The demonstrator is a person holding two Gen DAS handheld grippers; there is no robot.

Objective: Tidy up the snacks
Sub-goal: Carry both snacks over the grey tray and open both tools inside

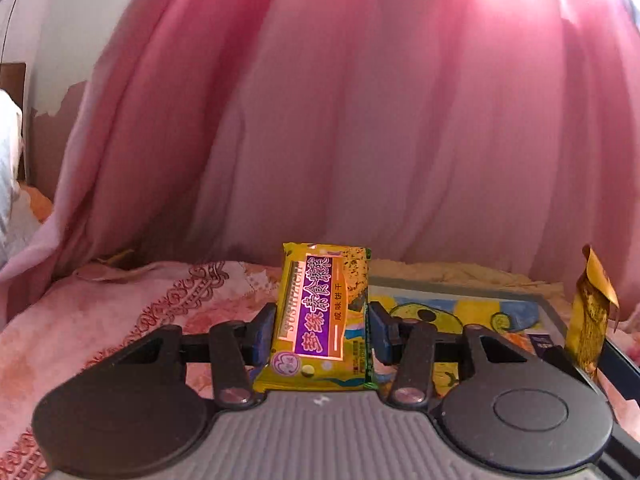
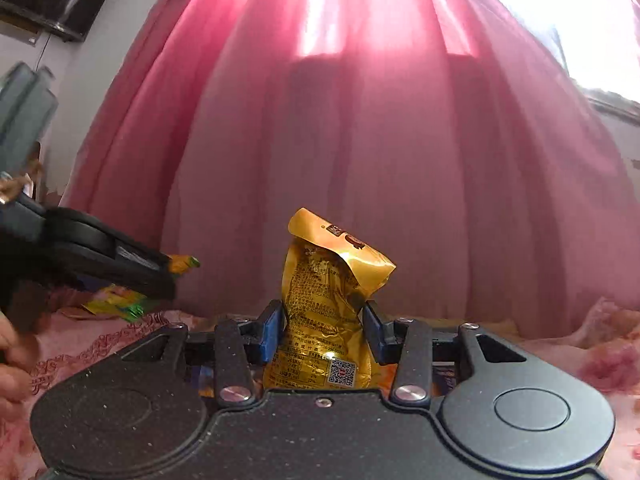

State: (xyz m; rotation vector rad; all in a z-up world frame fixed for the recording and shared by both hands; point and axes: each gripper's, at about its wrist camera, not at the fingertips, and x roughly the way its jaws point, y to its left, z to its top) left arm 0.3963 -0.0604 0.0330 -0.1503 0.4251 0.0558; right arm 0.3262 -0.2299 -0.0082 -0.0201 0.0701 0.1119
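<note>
My left gripper (image 1: 322,330) is shut on a yellow-green biscuit packet (image 1: 320,316) with a purple label, held upright above a pink bedspread (image 1: 132,312). The right wrist view shows my right gripper (image 2: 324,330) shut on a gold foil snack packet (image 2: 324,300), also upright, its top crumpled. That gold packet (image 1: 592,312) shows at the right edge of the left wrist view. The left gripper's fingers (image 2: 136,266) come in from the left of the right wrist view, with the biscuit packet's tip (image 2: 184,264) poking out.
A flat tray or board with a yellow-and-blue cartoon print (image 1: 460,308) lies on the bed under both grippers. Pink curtains (image 1: 360,120) hang close behind. Another yellow-green wrapper (image 2: 116,300) lies on the bedspread at left. A hand (image 2: 12,360) shows at the left edge.
</note>
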